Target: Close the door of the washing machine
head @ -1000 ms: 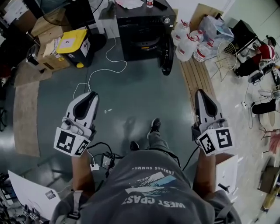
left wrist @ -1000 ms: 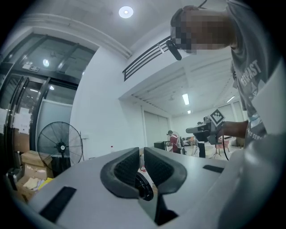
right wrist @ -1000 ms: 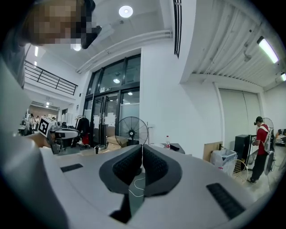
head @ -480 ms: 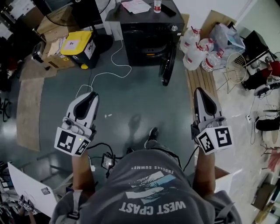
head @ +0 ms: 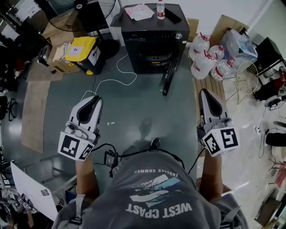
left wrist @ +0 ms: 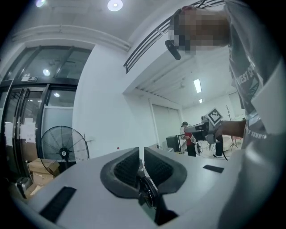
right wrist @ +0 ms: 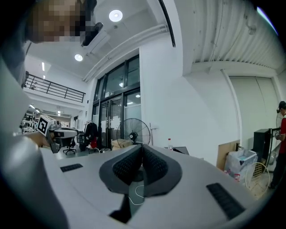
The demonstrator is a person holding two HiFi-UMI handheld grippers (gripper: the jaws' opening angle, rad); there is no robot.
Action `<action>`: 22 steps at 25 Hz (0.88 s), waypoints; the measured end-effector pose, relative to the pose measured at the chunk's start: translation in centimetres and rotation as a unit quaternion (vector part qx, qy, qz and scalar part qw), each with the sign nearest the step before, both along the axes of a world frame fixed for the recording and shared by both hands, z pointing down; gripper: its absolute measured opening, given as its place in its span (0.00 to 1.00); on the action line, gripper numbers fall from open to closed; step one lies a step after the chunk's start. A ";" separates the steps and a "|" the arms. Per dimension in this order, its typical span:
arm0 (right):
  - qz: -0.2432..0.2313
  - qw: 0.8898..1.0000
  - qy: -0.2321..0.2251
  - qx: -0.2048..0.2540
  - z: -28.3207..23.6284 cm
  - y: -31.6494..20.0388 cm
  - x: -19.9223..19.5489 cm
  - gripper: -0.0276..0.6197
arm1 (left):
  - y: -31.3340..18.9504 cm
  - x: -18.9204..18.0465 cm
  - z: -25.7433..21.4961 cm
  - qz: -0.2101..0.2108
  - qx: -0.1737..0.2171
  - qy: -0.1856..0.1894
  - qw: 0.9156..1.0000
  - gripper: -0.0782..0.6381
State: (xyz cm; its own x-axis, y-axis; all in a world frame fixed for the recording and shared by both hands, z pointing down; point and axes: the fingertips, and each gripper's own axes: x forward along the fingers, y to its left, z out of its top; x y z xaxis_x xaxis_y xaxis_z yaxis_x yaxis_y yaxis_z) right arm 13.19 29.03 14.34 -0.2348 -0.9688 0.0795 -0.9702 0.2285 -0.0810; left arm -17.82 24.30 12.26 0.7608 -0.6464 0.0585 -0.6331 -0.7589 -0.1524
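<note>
The washing machine [head: 149,31] is a black, boxy front-loader standing on the grey-green floor [head: 134,107] with its back against the white wall [head: 210,9], at the top of the head view. A small silver knob [head: 178,36] sits at the right end of its front edge. Its door [head: 169,75] is open: a dark panel hinged at the right of the opening, swung out to stand edge-on, away from the front.

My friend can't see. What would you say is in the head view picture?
From above, a person faces a black washing machine whose door hangs open. Each hand holds a shut, empty tool, the left tool and right tool pointing toward it.
</note>
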 end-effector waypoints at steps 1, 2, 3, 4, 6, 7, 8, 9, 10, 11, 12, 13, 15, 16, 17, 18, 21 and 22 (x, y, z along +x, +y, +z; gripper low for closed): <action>0.000 1.000 -0.002 0.000 0.1 -0.4 0.5 0.09 | -0.3 0.6 0.1 0.002 -0.001 -0.003 1.000 0.17; -0.001 1.000 -0.005 -0.001 0.2 -0.7 0.8 0.09 | -0.6 1.1 0.1 0.003 -0.001 -0.005 1.000 0.17; -0.001 1.000 -0.008 -0.002 0.3 -0.9 1.1 0.09 | -0.9 1.5 0.1 0.004 -0.002 -0.008 1.000 0.17; -0.002 1.000 -0.009 -0.004 0.5 -1.2 1.3 0.09 | -1.3 1.8 0.2 0.004 -0.003 -0.009 1.000 0.17; -0.002 1.000 -0.012 -0.006 0.7 -1.6 1.7 0.09 | -1.9 2.5 0.3 0.005 -0.005 -0.010 1.000 0.17; -0.001 1.000 -0.013 -0.007 0.9 -1.7 1.9 0.09 | -2.3 2.9 0.5 0.008 -0.006 -0.010 1.000 0.17; 0.001 1.000 -0.013 -0.008 1.0 -1.9 2.2 0.09 | -2.7 3.4 0.7 0.012 -0.008 -0.010 1.000 0.17; 0.003 1.000 -0.013 -0.009 1.1 -2.1 2.4 0.09 | -3.1 3.9 0.9 0.017 -0.008 -0.011 1.000 0.17; 0.005 1.000 -0.013 -0.010 1.3 -2.3 2.7 0.09 | -3.6 4.5 1.1 0.023 -0.009 -0.010 1.000 0.17; 0.008 1.000 -0.012 -0.011 1.4 -2.6 3.0 0.09 | -4.1 5.2 1.2 0.029 -0.009 -0.008 0.999 0.17; 0.012 1.000 -0.011 -0.013 1.5 -2.8 3.4 0.09 | -4.6 5.8 1.3 0.036 -0.009 -0.007 0.999 0.17; 0.016 1.000 -0.010 -0.015 1.6 -3.1 3.7 0.09 | -5.2 6.4 1.3 0.042 -0.009 -0.004 0.999 0.17; 0.024 0.999 -0.009 -0.020 1.9 -3.6 4.3 0.09 | -6.4 7.4 1.6 0.052 -0.010 -0.001 0.999 0.17; 0.026 0.999 -0.008 -0.022 2.0 -3.9 4.4 0.09 | -7.0 7.7 1.7 0.056 -0.011 0.001 0.998 0.17; 0.029 0.999 -0.006 -0.025 2.2 -4.2 4.6 0.09 | -7.6 8.0 1.9 0.059 -0.012 0.004 0.998 0.17; 0.030 0.999 -0.004 -0.028 2.3 -4.5 4.8 0.09 | -8.2 8.3 2.0 0.061 -0.013 0.006 0.998 0.17; 0.036 0.999 0.002 -0.035 2.5 -6.2 5.2 0.09 | -10.3 8.9 2.1 0.070 -0.015 0.013 0.997 0.17; 0.038 0.999 0.003 -0.036 2.5 -6.8 5.2 0.09 | -11.1 9.0 2.2 0.073 -0.017 0.014 0.997 0.17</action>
State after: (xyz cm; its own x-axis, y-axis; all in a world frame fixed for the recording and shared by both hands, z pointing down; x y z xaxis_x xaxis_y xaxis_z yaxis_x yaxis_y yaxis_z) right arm 18.39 22.22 16.85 -0.1599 -0.9754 0.1519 -0.9851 0.1478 -0.0879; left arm -8.78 13.20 14.44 0.8481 -0.5270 0.0551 -0.5196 -0.8475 -0.1085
